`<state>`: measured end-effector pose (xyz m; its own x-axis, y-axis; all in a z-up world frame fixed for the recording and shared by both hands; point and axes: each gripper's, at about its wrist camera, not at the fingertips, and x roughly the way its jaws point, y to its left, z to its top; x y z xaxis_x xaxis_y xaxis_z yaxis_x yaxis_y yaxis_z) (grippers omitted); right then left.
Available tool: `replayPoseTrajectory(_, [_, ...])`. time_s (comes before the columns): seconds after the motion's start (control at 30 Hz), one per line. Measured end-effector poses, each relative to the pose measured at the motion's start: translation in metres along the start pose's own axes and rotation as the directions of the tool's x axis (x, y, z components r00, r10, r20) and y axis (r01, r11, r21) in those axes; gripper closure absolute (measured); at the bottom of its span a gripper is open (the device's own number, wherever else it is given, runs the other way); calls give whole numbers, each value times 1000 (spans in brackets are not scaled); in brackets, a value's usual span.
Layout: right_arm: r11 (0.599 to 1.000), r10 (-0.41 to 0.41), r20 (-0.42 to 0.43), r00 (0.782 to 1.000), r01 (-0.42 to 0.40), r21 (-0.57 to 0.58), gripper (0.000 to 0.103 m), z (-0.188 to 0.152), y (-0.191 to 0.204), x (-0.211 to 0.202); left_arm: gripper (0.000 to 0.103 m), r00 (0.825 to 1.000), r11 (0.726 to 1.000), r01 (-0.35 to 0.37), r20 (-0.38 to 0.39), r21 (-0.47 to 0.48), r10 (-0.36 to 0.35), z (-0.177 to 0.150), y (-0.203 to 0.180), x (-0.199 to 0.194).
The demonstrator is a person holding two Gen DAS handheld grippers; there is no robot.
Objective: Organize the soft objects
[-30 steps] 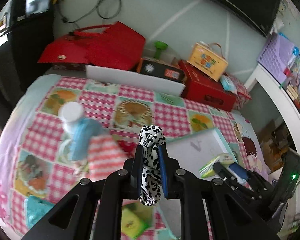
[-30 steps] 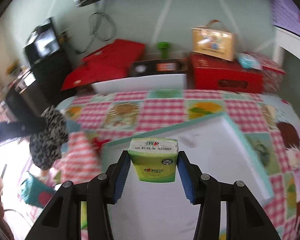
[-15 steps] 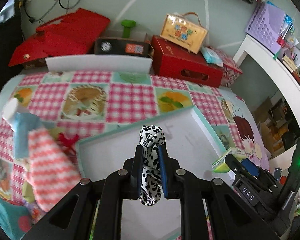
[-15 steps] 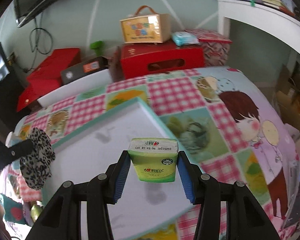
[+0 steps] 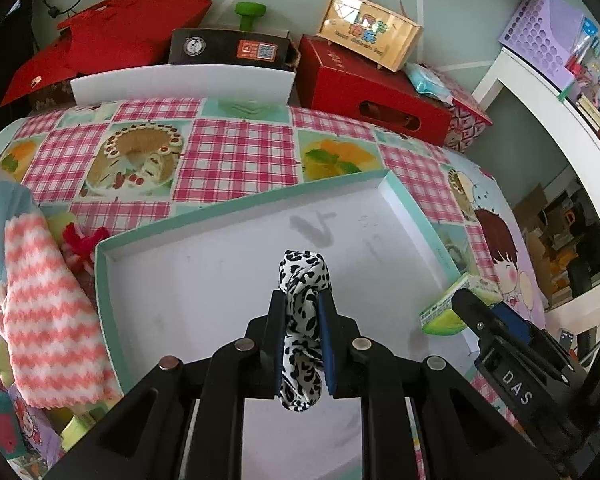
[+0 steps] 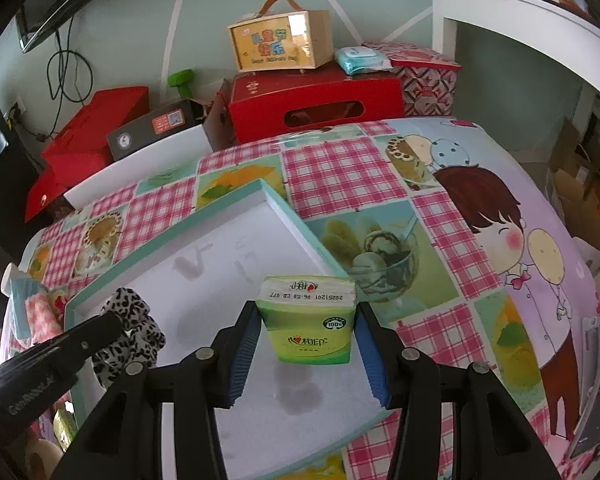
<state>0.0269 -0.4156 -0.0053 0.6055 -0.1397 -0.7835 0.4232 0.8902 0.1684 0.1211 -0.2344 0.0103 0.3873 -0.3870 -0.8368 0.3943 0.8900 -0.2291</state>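
A shallow white tray with a mint-green rim [image 5: 240,200] [image 6: 288,208] lies on the checked tablecloth. My left gripper [image 5: 303,308] is shut on a black-and-white leopard-print scrunchie [image 5: 303,300] [image 6: 134,320], held above the tray's middle. My right gripper [image 6: 306,340] is shut on a green tissue pack [image 6: 306,328] [image 5: 446,312], held over the tray's right side near its rim. A pink-and-white striped knit cloth [image 5: 44,308] and a red yarn piece [image 5: 80,240] lie just left of the tray.
Red boxes [image 5: 372,84], a dark box [image 5: 228,46] and a yellow gift box [image 5: 368,38] stand behind the table. A white board [image 5: 180,82] lines the far edge. More small packs [image 5: 74,432] lie at the lower left. A white shelf [image 5: 548,120] stands on the right.
Both grippers have moved to the right and come down over the white tray, each keeping hold of its object. The bottle and striped cloth have slid toward the left edge of the left wrist view.
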Motion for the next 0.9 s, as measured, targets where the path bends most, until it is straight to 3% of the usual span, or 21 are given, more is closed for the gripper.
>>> replayPoseTrajectory(0.13, [999, 8, 10, 1000, -7, -36, 52, 0, 14, -4, 85, 1000, 1000, -11, 15, -20, 11, 2, 6, -7])
replayPoseTrajectory(0.2, [999, 12, 11, 1000, -11, -49, 52, -1, 19, -6, 79, 999, 999, -21, 24, -26, 22, 3, 9, -11])
replayPoseTrajectory(0.23, [998, 14, 14, 1000, -13, -54, 52, -1, 21, -7, 67, 999, 999, -28, 28, -30, 29, 4, 10, -13])
replayPoseTrajectory(0.27, [998, 16, 20, 1000, -14, -59, 52, -1, 24, -9, 47, 999, 999, -33, 32, -33, 34, 4, 11, -15])
replayPoseTrajectory(0.33, [998, 23, 35, 999, -20, -64, 48, 0, 27, -14, 28, 997, 998, -48, 55, -49, 51, 6, 15, -22])
replayPoseTrajectory(0.37, [998, 24, 43, 999, -22, -67, 36, 1, 29, -16, 27, 996, 997, -52, 69, -55, 55, 7, 17, -26])
replayPoseTrajectory(0.43, [996, 11, 63, 998, -6, -85, 25, 1, 33, -22, 27, 994, 996, -61, 86, -66, 66, 9, 21, -33])
replayPoseTrajectory(0.53, [994, 6, 78, 997, 3, -112, 24, 2, 40, -26, 20, 989, 992, -88, 109, -87, 97, 11, 28, -40])
replayPoseTrajectory(0.7, [988, -28, 66, 997, 38, -150, 12, 1, 47, -24, 13, 982, 984, -133, 122, -120, 147, 13, 39, -43])
replayPoseTrajectory(0.77, [987, -38, 63, 997, 48, -156, 0, 0, 48, -23, 2, 975, 977, -163, 129, -137, 180, 13, 44, -42])
replayPoseTrajectory(0.9, [987, -46, 58, 997, 54, -154, 0, -1, 46, -23, 0, 970, 969, -199, 111, -147, 216, 12, 52, -37])
